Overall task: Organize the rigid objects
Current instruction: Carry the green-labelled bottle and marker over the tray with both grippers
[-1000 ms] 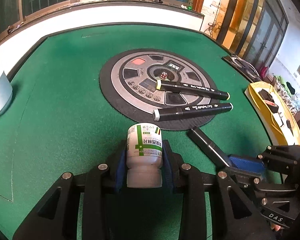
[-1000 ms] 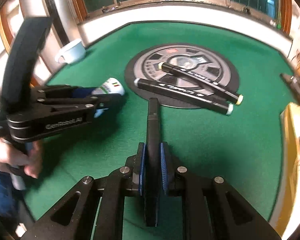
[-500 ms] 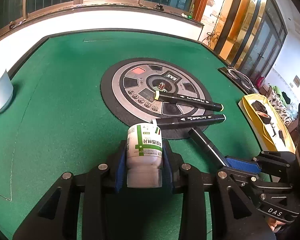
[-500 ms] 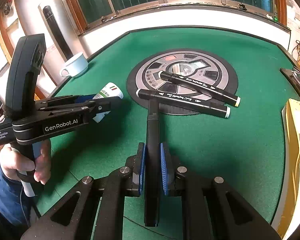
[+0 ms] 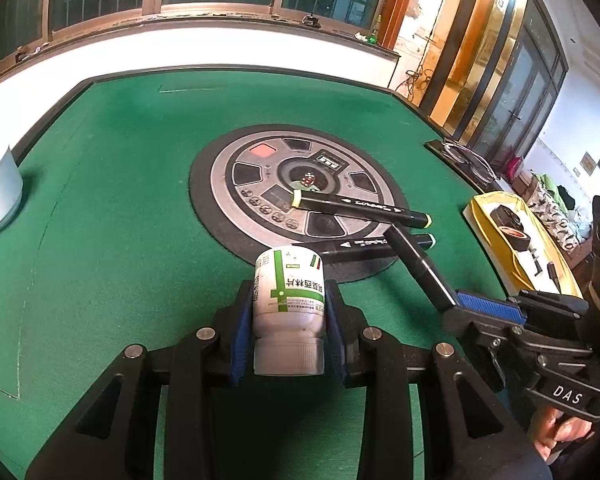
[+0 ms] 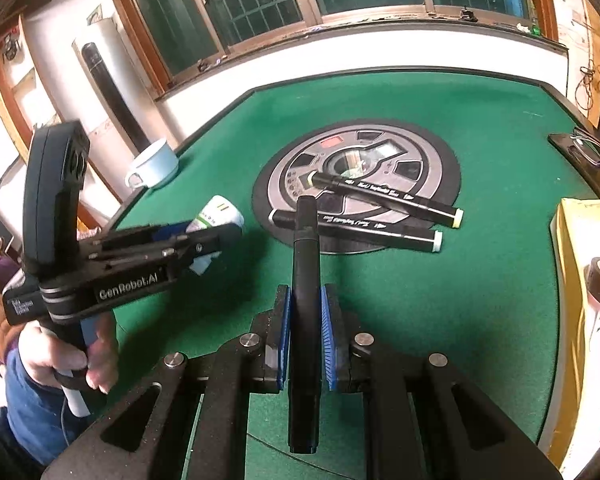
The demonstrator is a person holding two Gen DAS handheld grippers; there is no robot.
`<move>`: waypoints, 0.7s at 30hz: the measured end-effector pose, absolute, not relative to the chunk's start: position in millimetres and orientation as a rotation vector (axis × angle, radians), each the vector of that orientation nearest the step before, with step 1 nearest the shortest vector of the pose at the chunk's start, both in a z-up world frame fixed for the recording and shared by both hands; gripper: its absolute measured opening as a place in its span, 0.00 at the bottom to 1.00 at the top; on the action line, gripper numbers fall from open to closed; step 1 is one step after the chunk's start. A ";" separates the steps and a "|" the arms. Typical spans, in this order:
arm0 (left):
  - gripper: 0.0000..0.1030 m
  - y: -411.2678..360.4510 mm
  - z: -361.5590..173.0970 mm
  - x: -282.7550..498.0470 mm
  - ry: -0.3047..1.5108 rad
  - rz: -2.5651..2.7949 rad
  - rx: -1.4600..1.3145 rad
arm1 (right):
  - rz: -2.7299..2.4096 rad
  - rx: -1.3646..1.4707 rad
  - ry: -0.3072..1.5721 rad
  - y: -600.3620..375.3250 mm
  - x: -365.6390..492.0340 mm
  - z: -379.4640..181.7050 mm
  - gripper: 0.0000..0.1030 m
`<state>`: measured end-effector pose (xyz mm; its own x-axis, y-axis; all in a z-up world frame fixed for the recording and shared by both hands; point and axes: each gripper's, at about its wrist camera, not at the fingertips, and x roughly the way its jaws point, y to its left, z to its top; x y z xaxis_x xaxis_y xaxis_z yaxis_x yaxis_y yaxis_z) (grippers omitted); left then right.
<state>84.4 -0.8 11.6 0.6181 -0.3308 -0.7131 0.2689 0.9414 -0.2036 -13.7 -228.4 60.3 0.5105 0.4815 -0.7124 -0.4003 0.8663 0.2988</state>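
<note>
My left gripper (image 5: pixel 287 300) is shut on a white pill bottle (image 5: pixel 288 300) with a green label, held above the green felt table (image 5: pixel 100 240), cap toward the camera. The same bottle (image 6: pixel 220 214) shows in the right wrist view, at the tip of the left gripper (image 6: pixel 220 236). My right gripper (image 6: pixel 306 308) is shut on a black marker (image 6: pixel 306 264) that points away from me; its tip reaches over the round panel. In the left wrist view that marker (image 5: pixel 420 268) juts from the right gripper (image 5: pixel 460 306). Two more black markers (image 5: pixel 360 208) (image 5: pixel 364 246) lie on the round grey panel (image 5: pixel 260 184).
A white cup (image 6: pixel 154 164) stands at the table's left edge. A yellow tray (image 5: pixel 520 240) with tape rolls and small parts sits at the right edge. Glasses on a dark case (image 5: pixel 460 156) lie at the far right. A hand (image 6: pixel 68 356) holds the left gripper's handle.
The right gripper has carried its marker forward and slightly up, so the tip now overlaps the lying markers. Both views have tilted a little. The left gripper keeps the bottle.
</note>
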 end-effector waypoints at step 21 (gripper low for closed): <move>0.29 -52.2 23.1 54.5 0.800 -0.427 -0.090 | 0.474 0.214 0.850 -265.7 -24.5 71.0 0.12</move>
<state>54.5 -52.2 23.1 0.6165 -0.4041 -0.6758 0.3367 0.9111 -0.2377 -24.5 -265.7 71.0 0.5648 0.4827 -0.6693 -0.3155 0.8758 0.3654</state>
